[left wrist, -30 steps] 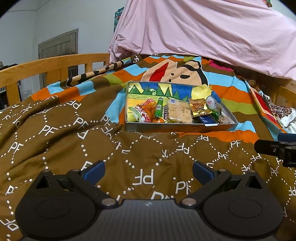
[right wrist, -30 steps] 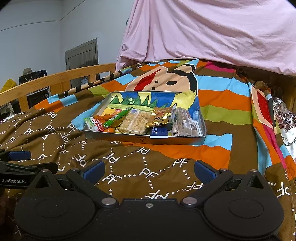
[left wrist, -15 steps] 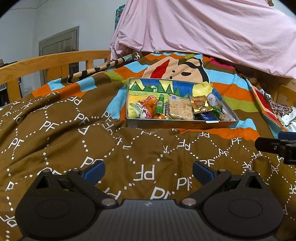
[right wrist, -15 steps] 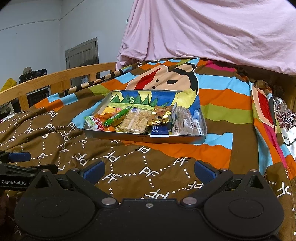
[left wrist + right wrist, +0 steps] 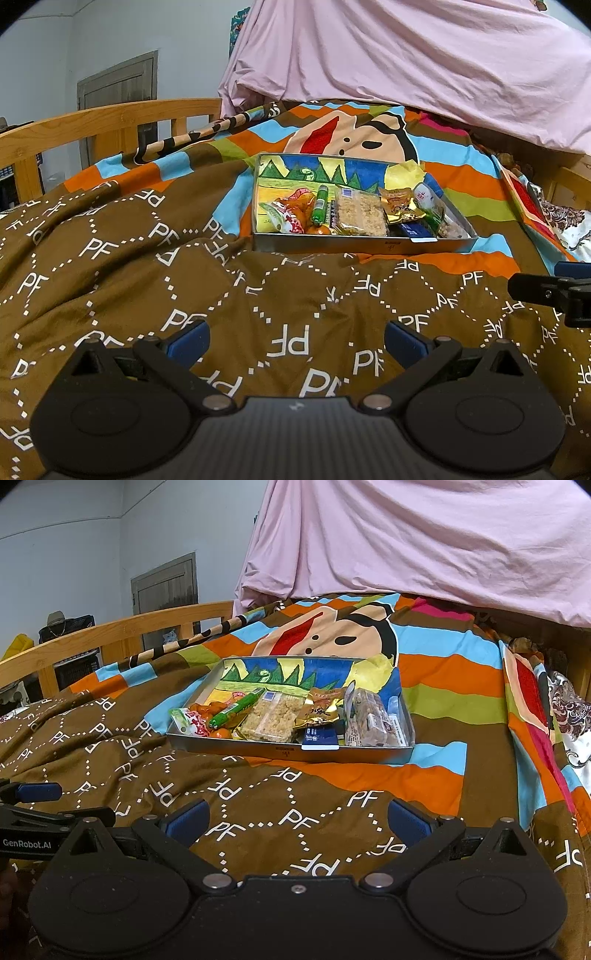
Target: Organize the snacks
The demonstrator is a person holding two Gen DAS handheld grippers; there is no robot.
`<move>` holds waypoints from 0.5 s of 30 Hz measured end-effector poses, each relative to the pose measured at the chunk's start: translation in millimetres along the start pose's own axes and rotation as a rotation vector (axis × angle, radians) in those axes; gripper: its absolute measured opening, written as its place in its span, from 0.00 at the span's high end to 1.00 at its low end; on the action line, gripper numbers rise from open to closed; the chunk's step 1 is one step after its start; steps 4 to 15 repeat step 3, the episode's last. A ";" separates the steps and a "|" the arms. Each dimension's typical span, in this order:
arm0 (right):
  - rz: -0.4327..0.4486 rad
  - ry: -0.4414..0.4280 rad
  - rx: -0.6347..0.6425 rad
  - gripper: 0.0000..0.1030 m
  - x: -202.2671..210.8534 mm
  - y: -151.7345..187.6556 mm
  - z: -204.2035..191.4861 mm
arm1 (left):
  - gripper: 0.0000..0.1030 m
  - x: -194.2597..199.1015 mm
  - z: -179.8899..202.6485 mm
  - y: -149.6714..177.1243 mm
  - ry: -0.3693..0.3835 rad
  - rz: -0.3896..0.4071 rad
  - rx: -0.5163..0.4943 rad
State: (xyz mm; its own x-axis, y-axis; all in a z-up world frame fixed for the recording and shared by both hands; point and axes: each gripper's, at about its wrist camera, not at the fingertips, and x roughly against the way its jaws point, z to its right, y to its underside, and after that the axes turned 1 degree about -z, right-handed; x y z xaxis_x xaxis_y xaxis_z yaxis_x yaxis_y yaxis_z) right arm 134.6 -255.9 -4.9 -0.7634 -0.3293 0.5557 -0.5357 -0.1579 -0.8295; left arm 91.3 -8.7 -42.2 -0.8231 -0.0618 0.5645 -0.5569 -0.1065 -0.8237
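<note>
A shallow metal tray with a painted landscape inside rests on the bed. Several snacks lie along its near side: a green tube, a clear pack of rice crackers, a gold packet, a red-and-white wrapper and a clear bag of brown bars. My left gripper hangs open over the brown quilt, well short of the tray, holding nothing. My right gripper is also open and holds nothing, equally far back.
A brown "PF" quilt and a striped cartoon blanket cover the bed. A wooden bed rail runs along the left, pink cloth hangs behind. The other gripper's tip shows at each view's edge.
The left view has tipped downward and drawn slightly back, so the tray sits higher in frame. The right gripper has barely moved. Both stay open.
</note>
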 end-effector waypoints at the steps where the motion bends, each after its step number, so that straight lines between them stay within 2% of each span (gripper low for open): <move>1: -0.001 0.000 0.000 0.01 -0.6 0.3 -0.4 | 0.00 0.1 0.0 0.0 0.000 0.000 0.000; 15: -0.004 -0.002 -0.002 0.01 -0.7 2.2 -1.5 | 0.00 0.2 0.1 0.3 -0.002 -0.001 0.001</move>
